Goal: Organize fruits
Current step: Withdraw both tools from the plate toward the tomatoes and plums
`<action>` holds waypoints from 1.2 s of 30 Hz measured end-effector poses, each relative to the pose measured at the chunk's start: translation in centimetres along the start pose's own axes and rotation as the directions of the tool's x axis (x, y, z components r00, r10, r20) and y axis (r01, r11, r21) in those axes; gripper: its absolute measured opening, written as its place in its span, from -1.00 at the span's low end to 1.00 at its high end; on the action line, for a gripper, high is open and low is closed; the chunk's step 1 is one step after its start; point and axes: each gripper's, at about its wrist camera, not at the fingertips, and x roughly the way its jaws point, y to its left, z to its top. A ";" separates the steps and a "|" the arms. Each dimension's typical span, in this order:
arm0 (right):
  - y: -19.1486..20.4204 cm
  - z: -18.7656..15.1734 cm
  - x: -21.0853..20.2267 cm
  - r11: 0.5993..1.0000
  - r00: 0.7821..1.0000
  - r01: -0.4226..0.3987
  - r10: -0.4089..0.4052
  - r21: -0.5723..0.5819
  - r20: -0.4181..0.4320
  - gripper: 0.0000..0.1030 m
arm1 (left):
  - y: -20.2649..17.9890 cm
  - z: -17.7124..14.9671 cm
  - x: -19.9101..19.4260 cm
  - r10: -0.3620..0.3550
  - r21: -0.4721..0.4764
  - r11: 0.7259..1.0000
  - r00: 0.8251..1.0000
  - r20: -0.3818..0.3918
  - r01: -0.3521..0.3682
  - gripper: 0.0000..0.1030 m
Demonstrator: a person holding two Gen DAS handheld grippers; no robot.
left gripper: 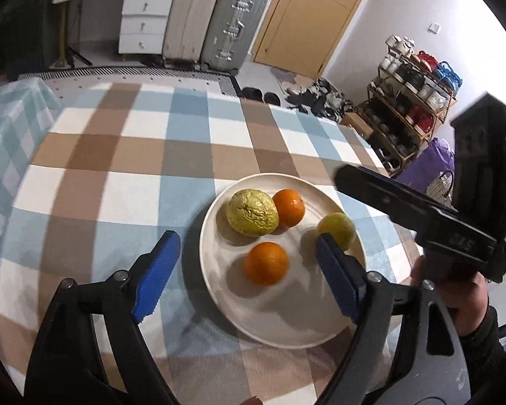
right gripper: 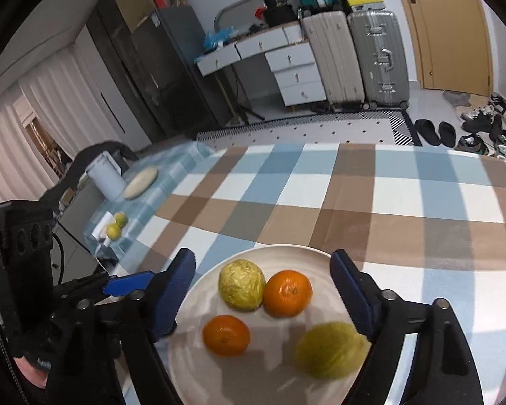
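White plate (left gripper: pixel 219 290) sits on the checked-cloth bench (left gripper: pixel 118 155), near edge, four fruits on it. Wrinkled yellow-green fruit (left gripper: pixel 252 212) at the far side of the plate, touching an orange (left gripper: pixel 289 208) just right of it. Second orange (left gripper: pixel 267 263) nearer, alone in the plate's middle. Smooth yellow-green fruit (left gripper: pixel 337 229) on the right part of the plate, slightly blurred, apart from the others

Left gripper (left gripper: pixel 249 270) hangs over the plate's near-left part, blue fingers (left gripper: pixel 157 276) spread wide, nothing between the pads; the near orange lies below the gap, untouched. Right gripper (right gripper: pixel 263 297) over the plate from the right side, its fingers (right gripper: pixel 173 297) also spread wide, not pinching anything; all four fruits lie on the plate below the gap, the smooth yellow-green one (right gripper: pixel 332 349) just beside the right-hand finger, contact unclear. A hand (left gripper: pixel 462 300) grips the right gripper's handle

Far left on the cloth: two more yellow-green fruits (right gripper: pixel 116 226), a flat pale round board (right gripper: pixel 141 178) and a pale canister (right gripper: pixel 105 177), well apart from the plate
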 end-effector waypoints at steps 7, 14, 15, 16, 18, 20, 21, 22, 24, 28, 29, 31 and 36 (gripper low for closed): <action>1.5 -2.9 -6.7 1.000 0.995 0.011 -0.012 0.006 0.099 0.84 | -1.1 -3.0 -6.5 0.060 -0.035 0.998 0.993 0.103 -0.056 0.78; 2.9 -8.2 -12.1 1.000 0.990 0.015 -0.017 0.019 0.140 0.95 | -2.3 -9.1 -11.0 0.044 -0.074 0.997 0.991 0.126 -0.035 0.93; 3.1 -9.0 -12.7 1.000 0.990 0.009 -0.013 0.026 0.138 0.96 | -2.6 -10.0 -11.5 0.053 -0.074 0.996 0.990 0.129 -0.044 0.97; 3.4 -9.8 -13.3 1.000 0.991 0.007 -0.010 0.025 0.131 0.96 | -3.1 -11.2 -12.1 0.057 -0.071 0.996 0.990 0.129 -0.048 0.98; 4.1 -11.2 -14.3 1.000 0.993 0.021 -0.022 0.009 0.120 0.97 | -3.9 -12.8 -12.8 0.064 -0.068 0.996 0.990 0.123 -0.056 0.98; 4.8 -12.7 -15.3 0.999 0.993 0.035 -0.034 -0.001 0.112 0.99 | -4.9 -14.6 -13.6 0.070 -0.050 0.997 0.990 0.123 -0.064 0.98; 5.1 -13.4 -15.7 0.999 0.994 0.037 -0.037 -0.002 0.107 0.99 | -5.3 -15.7 -14.0 0.078 -0.052 0.996 0.989 0.128 -0.072 0.98; 5.4 -14.3 -16.2 0.999 0.994 0.045 -0.044 -0.005 0.100 1.00 | -5.7 -16.4 -14.3 0.076 -0.050 0.996 0.989 0.128 -0.070 0.98; 5.9 -15.7 -16.7 0.998 0.995 0.058 -0.057 -0.007 0.085 1.00 | -6.4 -17.9 -14.6 0.069 -0.037 0.997 0.991 0.118 -0.065 0.98; 6.5 -18.6 -17.4 0.997 0.996 0.079 -0.079 -0.001 0.036 1.00 | -7.4 -20.3 -14.7 0.057 -0.019 0.998 0.995 0.081 -0.055 0.98; 6.6 -19.1 -17.5 0.997 0.996 0.080 -0.080 0.000 0.031 1.00 | -7.6 -20.8 -14.8 0.053 -0.014 0.999 0.996 0.073 -0.052 0.98; 6.8 -20.4 -17.9 0.996 0.996 0.087 -0.087 0.010 0.024 1.00 | -7.9 -21.7 -15.0 0.051 -0.004 0.999 0.997 0.066 -0.051 0.98; 7.3 -22.9 -18.7 0.995 0.995 0.095 -0.095 0.036 0.014 1.00 | -8.4 -23.2 -15.0 0.038 0.029 0.999 0.999 0.035 -0.039 0.98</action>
